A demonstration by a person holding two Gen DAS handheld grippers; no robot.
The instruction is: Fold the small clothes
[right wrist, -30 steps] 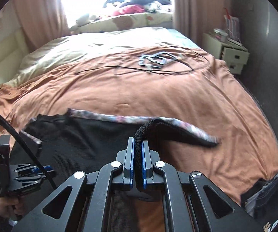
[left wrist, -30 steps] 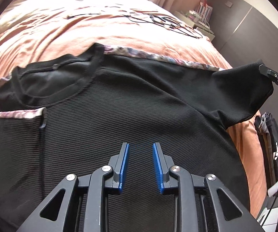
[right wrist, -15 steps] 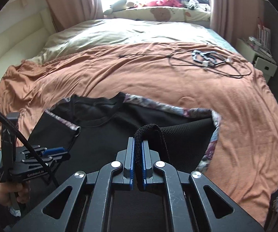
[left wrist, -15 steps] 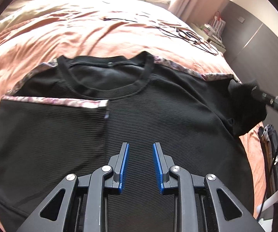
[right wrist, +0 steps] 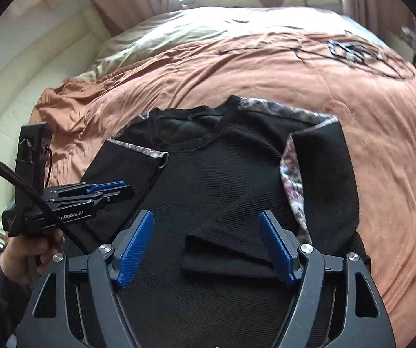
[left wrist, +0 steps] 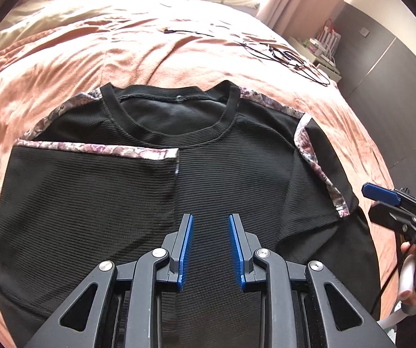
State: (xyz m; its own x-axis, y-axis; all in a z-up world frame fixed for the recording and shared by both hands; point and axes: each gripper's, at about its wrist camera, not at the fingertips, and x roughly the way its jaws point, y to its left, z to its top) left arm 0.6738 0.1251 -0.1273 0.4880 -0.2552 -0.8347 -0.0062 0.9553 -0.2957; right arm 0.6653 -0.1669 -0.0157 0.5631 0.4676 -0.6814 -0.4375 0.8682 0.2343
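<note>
right gripper (right wrist: 206,246): jaws wide, empty, over folded-in sleeve end | left gripper (left wrist: 210,248): jaws narrowly parted, empty, above shirt's lower front | black T-shirt (left wrist: 222,174): flat on orange bedspread (left wrist: 179,55), collar far, hem near, long axis running away, both sleeves folded inward | right view alone shows the left hand (right wrist: 31,249) | cables (left wrist: 289,56) beyond.

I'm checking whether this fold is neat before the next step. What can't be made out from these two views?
- Black shirt hem: cut off by the bottom edge and hidden behind the left gripper in the left wrist view, and behind the right gripper in the right wrist view.
- Cables on the bedspread: blurred in the right wrist view, too small to identify in either.
</note>
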